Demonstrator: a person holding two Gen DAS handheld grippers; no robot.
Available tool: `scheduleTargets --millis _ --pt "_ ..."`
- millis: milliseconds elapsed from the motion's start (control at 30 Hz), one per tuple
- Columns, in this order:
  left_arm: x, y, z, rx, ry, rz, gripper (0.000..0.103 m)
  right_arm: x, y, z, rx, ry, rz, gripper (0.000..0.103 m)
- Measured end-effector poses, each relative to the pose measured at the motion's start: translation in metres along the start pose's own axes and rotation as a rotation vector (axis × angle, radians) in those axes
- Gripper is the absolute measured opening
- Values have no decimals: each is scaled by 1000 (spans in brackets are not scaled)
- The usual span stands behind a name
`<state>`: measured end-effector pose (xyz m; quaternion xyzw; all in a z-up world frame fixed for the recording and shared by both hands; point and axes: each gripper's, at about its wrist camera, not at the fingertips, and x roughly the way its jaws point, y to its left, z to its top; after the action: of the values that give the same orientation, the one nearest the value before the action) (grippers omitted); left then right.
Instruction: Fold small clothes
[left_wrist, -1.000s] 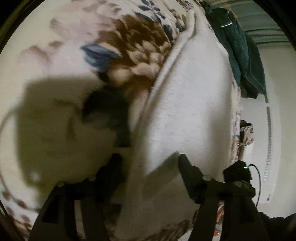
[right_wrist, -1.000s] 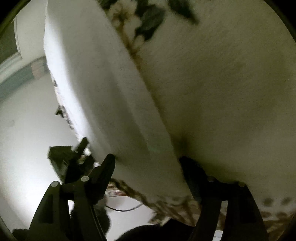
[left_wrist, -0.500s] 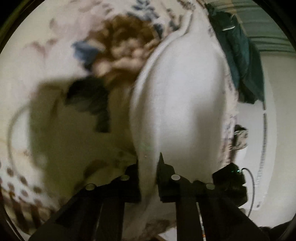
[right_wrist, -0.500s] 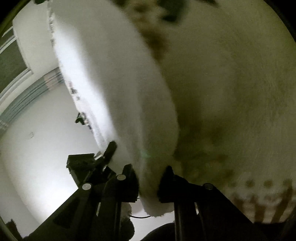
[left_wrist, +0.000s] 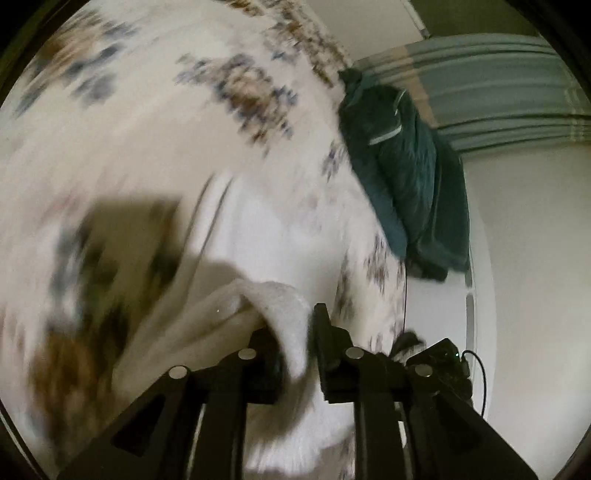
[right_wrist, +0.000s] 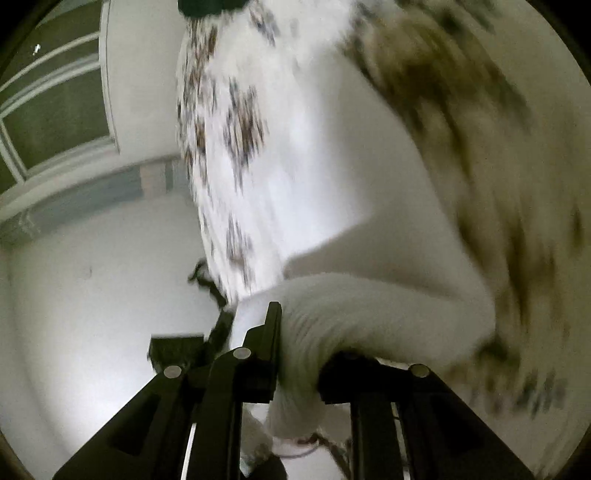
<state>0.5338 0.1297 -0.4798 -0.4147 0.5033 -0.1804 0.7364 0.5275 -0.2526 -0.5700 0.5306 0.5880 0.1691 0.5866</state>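
Observation:
A white fuzzy garment (left_wrist: 280, 236) lies on a floral bedspread (left_wrist: 122, 110). My left gripper (left_wrist: 293, 347) is shut on a near corner of the garment, which bunches up between the fingers and lifts off the bed. In the right wrist view my right gripper (right_wrist: 299, 354) is shut on another edge of the same white garment (right_wrist: 369, 229), with thick folded cloth between the fingers. Both views are blurred by motion.
A dark teal garment (left_wrist: 406, 173) lies at the far right edge of the bed. A black device with a cable (left_wrist: 443, 365) sits on the white floor (left_wrist: 528, 277) beside the bed. A window (right_wrist: 55, 107) shows in the right wrist view.
Both grippers went from open around the garment's edge to shut on it. They have since lifted and swung, pulling the held edges up off the bedspread.

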Motion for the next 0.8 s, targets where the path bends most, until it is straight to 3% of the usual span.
scheduleTargets --millis 33,67,100,133,200,300,400,500,533,567,600,633,667,800 --pt "11 -3 16 8 -9 -3 26 6 14 30 9 -24 10 25" --pt "17 -6 37 21 -33 -4 43 3 21 58 5 -41 24 44" --pt "21 -7 54 38 -62 -8 58 2 30 78 3 -78 45 50" --pt "21 -6 68 42 -90 7 58 -4 35 93 2 -115 57 56" --pt "17 0 85 30 -117 33 58 -15 46 114 -17 -152 69 57" --pt "9 1 84 106 -127 105 58 -40 53 115 -163 -186 -88 58" --pt "29 -1 67 245 -53 218 58 -40 26 100 -239 -168 -266 63" --pt "72 6 49 342 53 320 57 -22 -11 102 -185 -130 -315 63" --pt "87 5 44 380 76 345 56 -17 -18 105 -178 -125 -311 62" --pt "98 3 40 413 87 373 50 -11 -24 107 -180 -126 -309 48" --pt "109 -1 35 458 97 397 16 -8 -29 106 -187 -131 -311 34" --pt "117 -3 33 490 99 430 8 -4 -28 108 -190 -133 -317 9" --pt "119 -4 32 502 93 446 7 -2 -25 110 -196 -152 -317 7" --pt "75 2 45 388 -25 356 5 -13 -3 111 -264 -243 -337 5"
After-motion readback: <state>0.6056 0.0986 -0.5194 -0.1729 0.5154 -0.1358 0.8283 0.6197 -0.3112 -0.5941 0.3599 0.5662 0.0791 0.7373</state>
